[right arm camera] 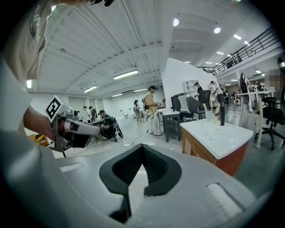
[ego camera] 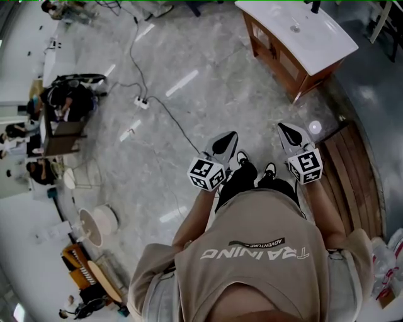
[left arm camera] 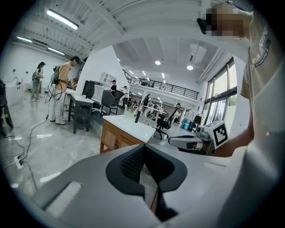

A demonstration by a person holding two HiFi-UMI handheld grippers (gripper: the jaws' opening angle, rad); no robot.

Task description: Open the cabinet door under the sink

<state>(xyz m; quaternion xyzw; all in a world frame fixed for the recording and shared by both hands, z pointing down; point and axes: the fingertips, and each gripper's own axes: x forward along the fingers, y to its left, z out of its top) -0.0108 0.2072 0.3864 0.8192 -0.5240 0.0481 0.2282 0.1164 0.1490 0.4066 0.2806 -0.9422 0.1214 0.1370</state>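
From the head view, a person stands on a wide grey floor [ego camera: 189, 75] and holds both tools out in front. The left gripper [ego camera: 228, 139] and the right gripper [ego camera: 286, 130] are side by side and apart, and both are well away from the cabinet [ego camera: 277, 60], which stands at the top right with bare floor between. A black cable [ego camera: 165, 110] runs across the floor from a white power strip [ego camera: 141, 102] on the left. Wooden boards [ego camera: 352, 170] lie along the right edge. On top of the cabinet is a white sink [ego camera: 296, 31] with a small drain in the bowl and a dark tap [ego camera: 315, 7] at the back. The doors [ego camera: 269, 49] on the cabinet's front look shut. In the left gripper view, the jaws are pressed together with nothing between them. The cabinet is straight ahead past the tips, and a desk [left arm camera: 82, 100] with people stands far off to the left. In the right gripper view, the jaws are pressed together too and hold nothing. The cabinet and its sink sit off to the right, with open floor on the left.
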